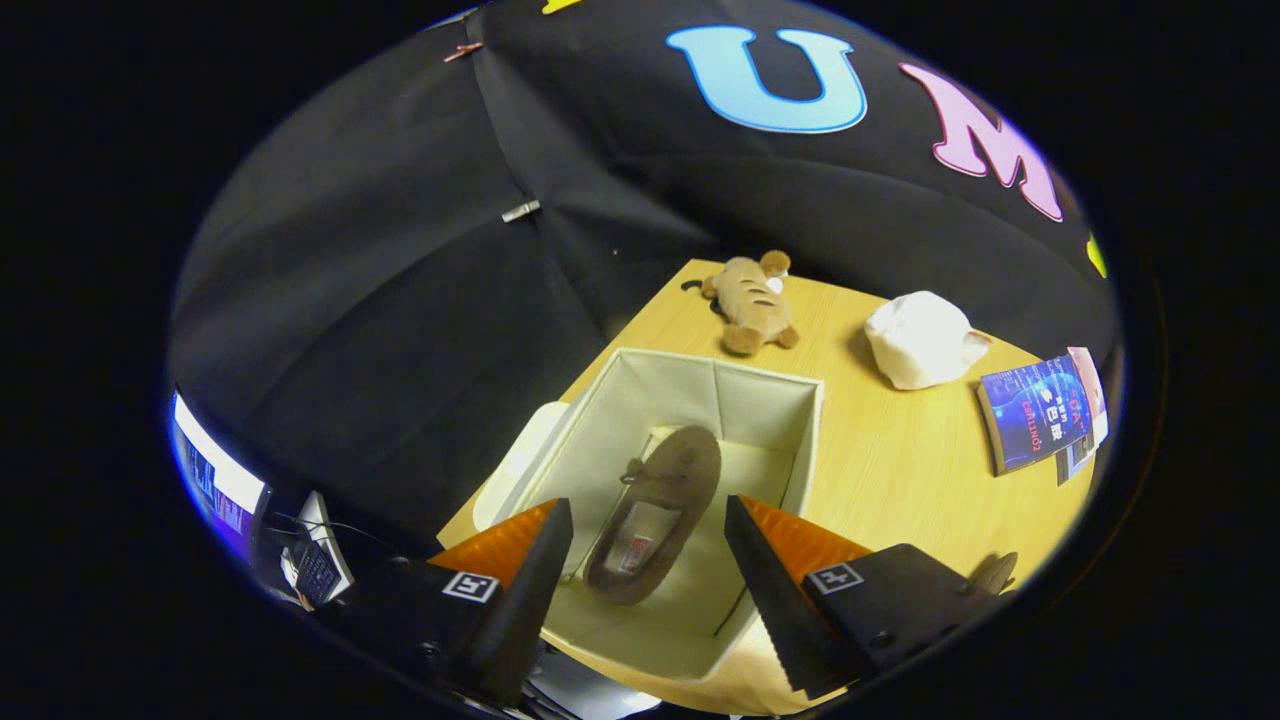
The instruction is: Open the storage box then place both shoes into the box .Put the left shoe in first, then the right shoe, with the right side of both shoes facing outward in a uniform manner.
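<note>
box (765, 400) stood open – one shoe (655, 515) lay inside | second shoe (995, 572) waited on table (900, 470) | gripper (648, 545) spread, empty, above box

The tool (648, 520): two wedge-shaped fingers (775, 590) with saw-toothed inner edges, black housings behind, each carrying a small square marker (835, 577) and screws.
</note>
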A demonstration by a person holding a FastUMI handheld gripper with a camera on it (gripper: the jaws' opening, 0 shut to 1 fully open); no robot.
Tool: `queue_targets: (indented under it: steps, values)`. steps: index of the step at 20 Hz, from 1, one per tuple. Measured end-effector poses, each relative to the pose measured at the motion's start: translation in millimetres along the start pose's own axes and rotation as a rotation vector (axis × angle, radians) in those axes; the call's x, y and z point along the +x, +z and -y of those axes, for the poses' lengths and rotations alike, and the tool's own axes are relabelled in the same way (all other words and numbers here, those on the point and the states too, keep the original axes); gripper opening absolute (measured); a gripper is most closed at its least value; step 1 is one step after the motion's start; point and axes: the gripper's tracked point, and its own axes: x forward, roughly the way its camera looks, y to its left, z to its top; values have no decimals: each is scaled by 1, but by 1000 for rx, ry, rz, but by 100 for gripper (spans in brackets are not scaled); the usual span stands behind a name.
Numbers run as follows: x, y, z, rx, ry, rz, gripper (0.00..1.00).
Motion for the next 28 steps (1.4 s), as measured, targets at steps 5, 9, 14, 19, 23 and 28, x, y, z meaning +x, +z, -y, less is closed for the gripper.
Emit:
queue_targets:
  steps: [5, 9, 14, 19, 23, 28]
  values:
    - [-46, -2, 75, 0, -118, 63, 98]
    - [-81, -39, 164, 59, -257, 41, 98]
    - [-134, -121, 282, 191, -473, -61, 98]
    - [-180, -199, 348, 237, -633, -179, 98]
    - [-177, -250, 370, 276, -654, -292, 97]
    - [-141, -246, 390, 248, -639, -283, 80]
